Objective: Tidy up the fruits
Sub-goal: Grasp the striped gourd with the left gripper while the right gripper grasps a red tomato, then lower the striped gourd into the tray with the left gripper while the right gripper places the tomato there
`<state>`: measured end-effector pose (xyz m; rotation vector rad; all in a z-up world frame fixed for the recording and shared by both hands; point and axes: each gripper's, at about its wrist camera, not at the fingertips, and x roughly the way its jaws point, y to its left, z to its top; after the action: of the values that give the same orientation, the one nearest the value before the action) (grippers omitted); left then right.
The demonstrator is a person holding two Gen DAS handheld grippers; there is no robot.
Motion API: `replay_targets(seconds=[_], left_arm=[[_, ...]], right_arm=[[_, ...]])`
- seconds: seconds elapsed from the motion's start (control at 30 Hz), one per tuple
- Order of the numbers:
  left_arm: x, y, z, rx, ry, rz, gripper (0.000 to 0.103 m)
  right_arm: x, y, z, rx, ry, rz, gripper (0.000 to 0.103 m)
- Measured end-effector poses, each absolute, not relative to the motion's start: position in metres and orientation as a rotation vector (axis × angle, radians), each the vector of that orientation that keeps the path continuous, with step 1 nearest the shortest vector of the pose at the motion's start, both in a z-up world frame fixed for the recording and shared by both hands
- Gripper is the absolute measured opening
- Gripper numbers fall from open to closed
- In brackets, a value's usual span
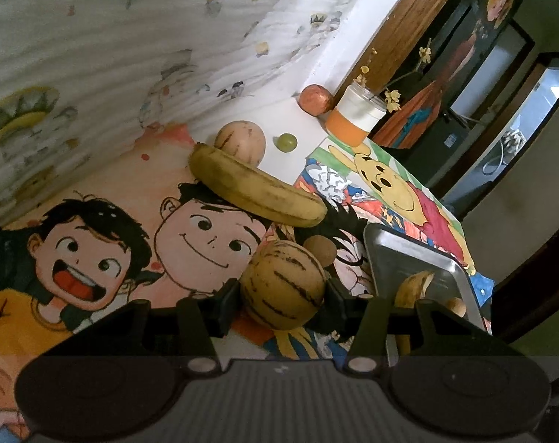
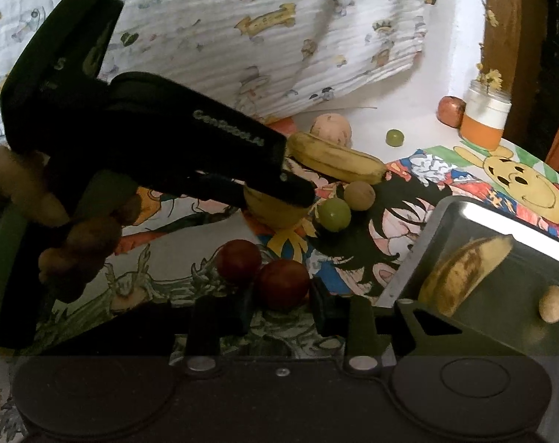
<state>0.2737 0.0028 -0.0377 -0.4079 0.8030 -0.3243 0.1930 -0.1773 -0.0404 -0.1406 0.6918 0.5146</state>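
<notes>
My left gripper [image 1: 282, 291] is shut on a striped yellow melon [image 1: 282, 285], low over the cartoon cloth. In the right wrist view the left gripper [image 2: 279, 192] covers most of that melon [image 2: 275, 212]. My right gripper [image 2: 281, 295] has its fingers on both sides of a red plum [image 2: 283, 283]; a second red plum [image 2: 239, 260] sits just left of it. A metal tray [image 2: 445, 221] at the right holds a banana [image 2: 464, 273] and a small brown fruit [image 2: 553, 303]. A loose banana [image 1: 257, 188] lies beyond the melon.
A second striped melon [image 1: 240, 140], a green grape [image 1: 287, 143], a red-orange fruit [image 1: 315, 99] and an orange-and-white jar [image 1: 355, 115] stand at the back. A brown round fruit [image 2: 359, 194] and a green fruit [image 2: 334, 214] lie mid-table. A printed cloth hangs behind.
</notes>
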Motion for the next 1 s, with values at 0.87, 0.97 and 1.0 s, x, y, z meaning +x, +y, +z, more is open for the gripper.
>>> replay_targets(seconds=[0.87, 0.97, 1.0], left_arm=[[0.196, -0.075, -0.006, -0.377, 0.775, -0.406, 0.054], [0.186, -0.089, -0.009, -0.366, 0.785, -0.431, 0.054], [0.183, -0.093, -0.01, -0.362, 0.79, -0.439, 0.054]], right_arm=[[0.115, -0.311, -0.007, -0.01, 0.616, 0.198, 0.033], [0.114, -0.323, -0.008, -0.009, 0.611, 0.167, 0.033], [0.115, -0.327, -0.008, -0.006, 0.609, 0.161, 0.033]])
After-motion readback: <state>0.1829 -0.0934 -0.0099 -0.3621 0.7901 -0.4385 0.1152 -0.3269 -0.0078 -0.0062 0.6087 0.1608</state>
